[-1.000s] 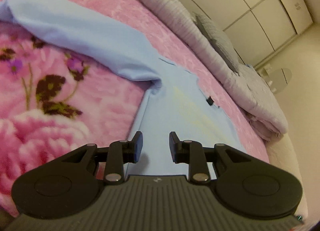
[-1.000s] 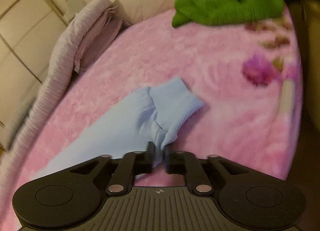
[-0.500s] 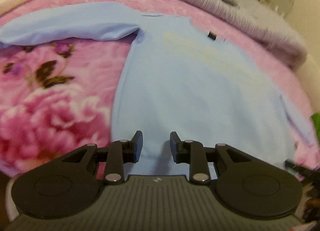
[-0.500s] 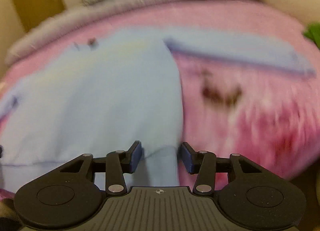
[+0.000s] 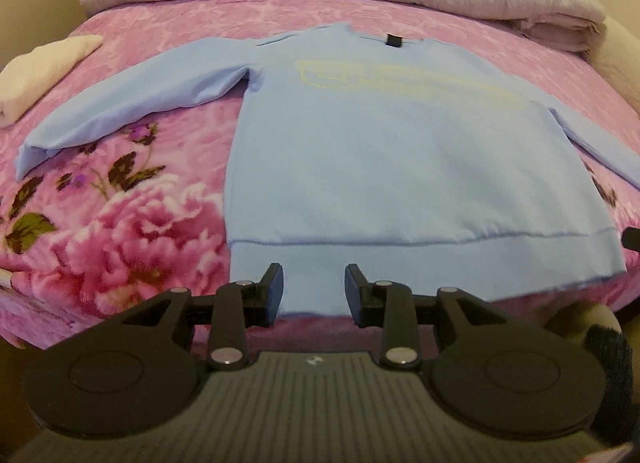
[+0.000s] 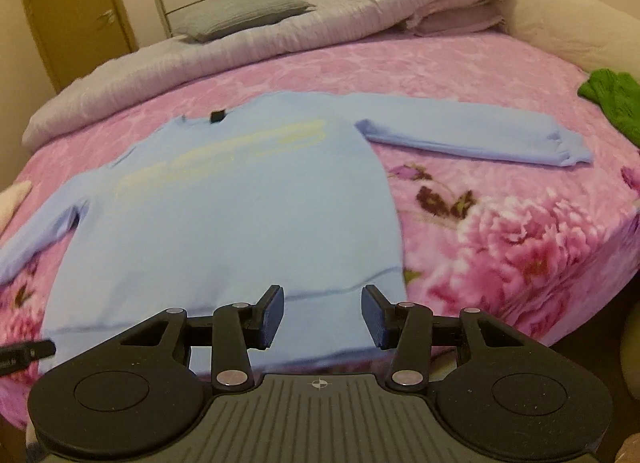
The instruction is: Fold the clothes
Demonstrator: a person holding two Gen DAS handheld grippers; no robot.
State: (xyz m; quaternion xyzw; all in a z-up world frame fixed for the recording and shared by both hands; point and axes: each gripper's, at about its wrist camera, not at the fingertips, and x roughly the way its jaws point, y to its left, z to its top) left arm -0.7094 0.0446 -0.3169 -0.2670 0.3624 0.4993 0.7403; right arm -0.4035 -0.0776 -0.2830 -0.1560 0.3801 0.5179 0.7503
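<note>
Left gripper (image 5: 313,287): jaws apart, empty, over the hem at the near-left of the blue sweatshirt (image 5: 384,159), which lies flat w/ sleeves spread on the pink floral blanket (image 5: 132,223). Right gripper (image 6: 322,315): jaws apart, empty, over hem's right end; green garment (image 6: 612,103) far right.

Left gripper (image 5: 313,287) jaws apart, level, empty. Right gripper (image 6: 321,315) jaws wider apart, empty.

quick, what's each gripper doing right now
Left gripper: open, holding nothing, over the light blue sweatshirt's hem.
Right gripper: open, holding nothing, over the same hem.
</note>
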